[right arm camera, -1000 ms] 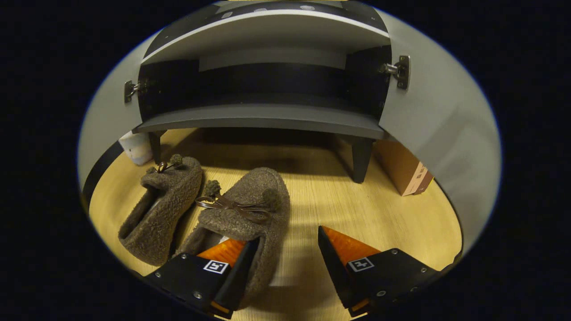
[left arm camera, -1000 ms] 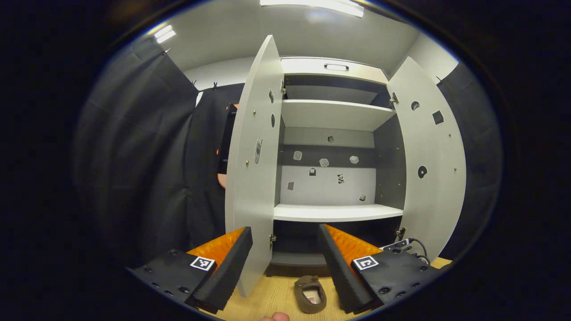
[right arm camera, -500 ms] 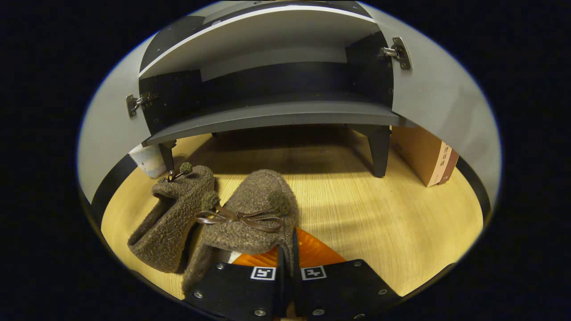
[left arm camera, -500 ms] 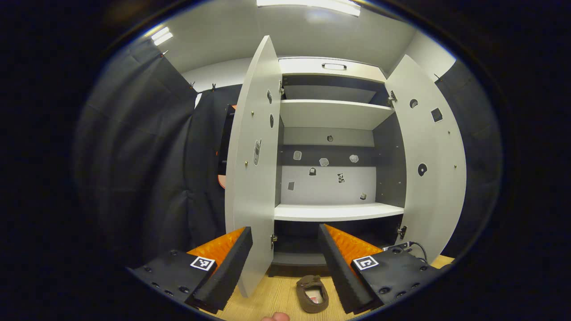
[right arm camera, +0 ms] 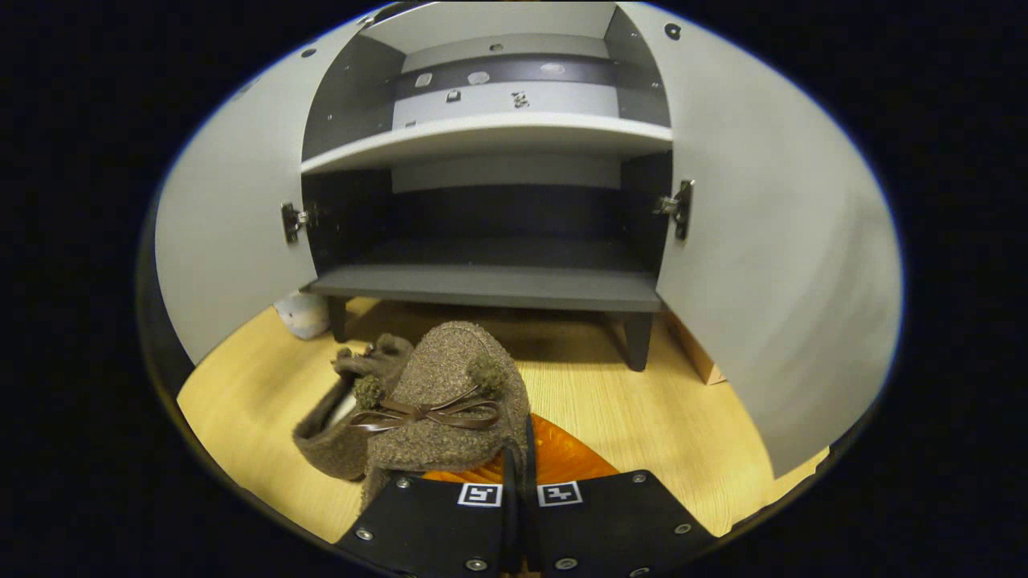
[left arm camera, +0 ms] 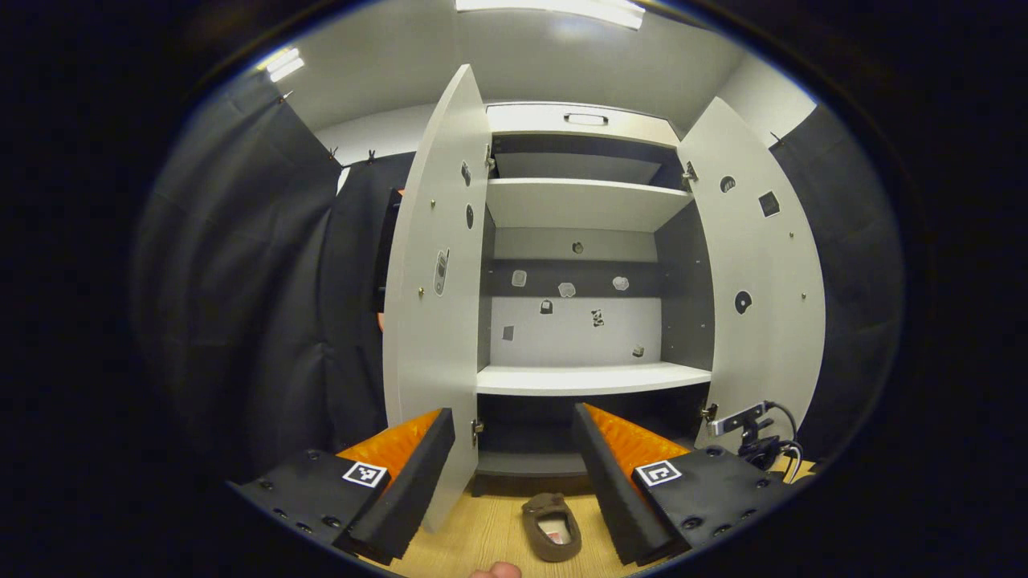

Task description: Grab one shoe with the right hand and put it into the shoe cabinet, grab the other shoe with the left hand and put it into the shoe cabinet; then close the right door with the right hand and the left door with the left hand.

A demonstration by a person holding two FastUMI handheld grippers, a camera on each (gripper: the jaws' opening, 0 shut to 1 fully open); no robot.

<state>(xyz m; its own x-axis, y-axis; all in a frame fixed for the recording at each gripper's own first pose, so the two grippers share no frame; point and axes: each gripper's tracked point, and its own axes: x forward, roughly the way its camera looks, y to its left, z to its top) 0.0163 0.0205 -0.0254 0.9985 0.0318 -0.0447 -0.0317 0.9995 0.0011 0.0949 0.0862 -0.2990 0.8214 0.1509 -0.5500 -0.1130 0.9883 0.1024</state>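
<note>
- Gripping the side wall of one slipper point(right arm camera: 450, 401), our right claw point(right arm camera: 518, 466) has its fingers pressed together on the fabric, and the slipper looks held above the wooden floor point(right arm camera: 642, 417) in front of the shoe cabinet point(right arm camera: 490, 285).
- We see this slipper as brown and woolly, with a thin dark bow across the top and small pompoms at the cord ends.
- Just behind and left of it in the right gripper view lies the second slipper point(right arm camera: 337, 417) on the floor, of the same brown fleece; in the left gripper view we see its pale insole.
- Our left claw point(left arm camera: 514, 474) is open and holds nothing, pointing at the cabinet from farther back.
- We find both cabinet doors open: the left door point(left arm camera: 430, 321) and the right door point(left arm camera: 759, 281), with pale shelves and a dark bottom shelf between them.
- Small stickers dot the back panel and doors; we cannot read any writing on them.
- A brown box point(right arm camera: 697, 361) stands on the floor beside the right door; its label is hidden.
</note>
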